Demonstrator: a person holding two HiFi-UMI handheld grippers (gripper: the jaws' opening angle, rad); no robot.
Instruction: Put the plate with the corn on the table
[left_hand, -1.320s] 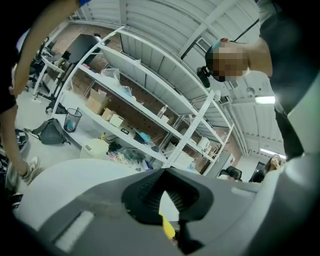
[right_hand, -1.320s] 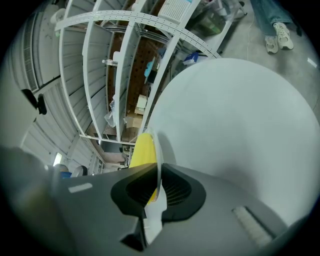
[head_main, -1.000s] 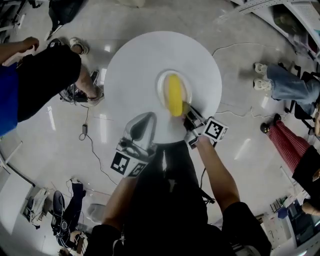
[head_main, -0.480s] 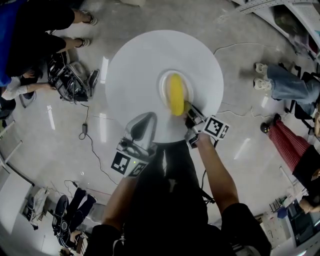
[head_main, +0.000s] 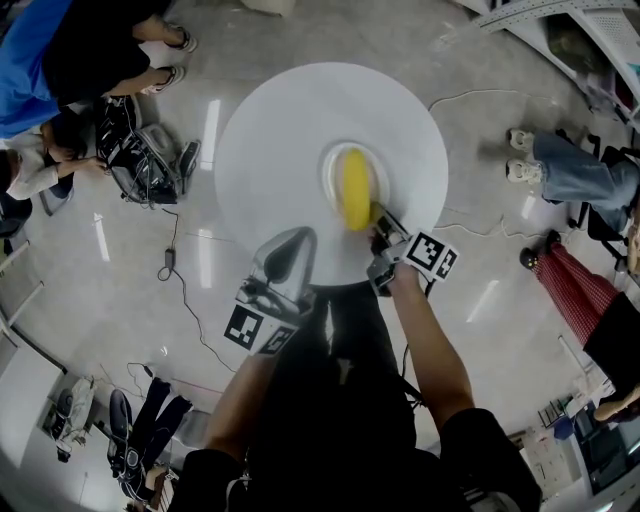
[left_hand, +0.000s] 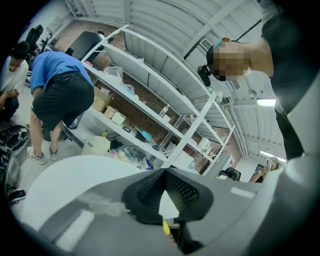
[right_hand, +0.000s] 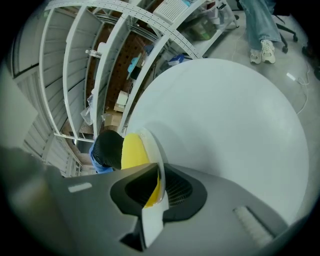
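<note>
- While the right claw (right_hand: 159, 175) straddles the near rim of the plate (right_hand: 152, 144), its jaws have just been opening. They stand a little apart with the rim between them: one pad lies right against it and a dark gap shows on the other side. I judge this a slackened hold, not a pinch.
- Just past the jaws, the corn (head_main: 355, 188) lies lengthwise on the plate, a yellow cob filling most of the dish, its near end close to the claw's tips.
- Beneath it, the plate appears to sit flat on the round white bench (head_main: 270, 140), a little right of the bench's centre and in the middle of the head view.
- Lower left of the plate in the head view, the left claw (head_main: 296, 238) hangs over the bench's near edge, well apart from the dish. Its own view shows the pads meeting at the tips with nothing between them.
- The step in hand looks like the release: the plate with the corn seems to be down on the bench, so little of the task is left.
- Next, the right claw needs to spread wider until both pads are off the rim. It should then draw straight back toward the lower right of the head view, without lifting or dragging the rim, so that the cob is not set rolling.
</note>
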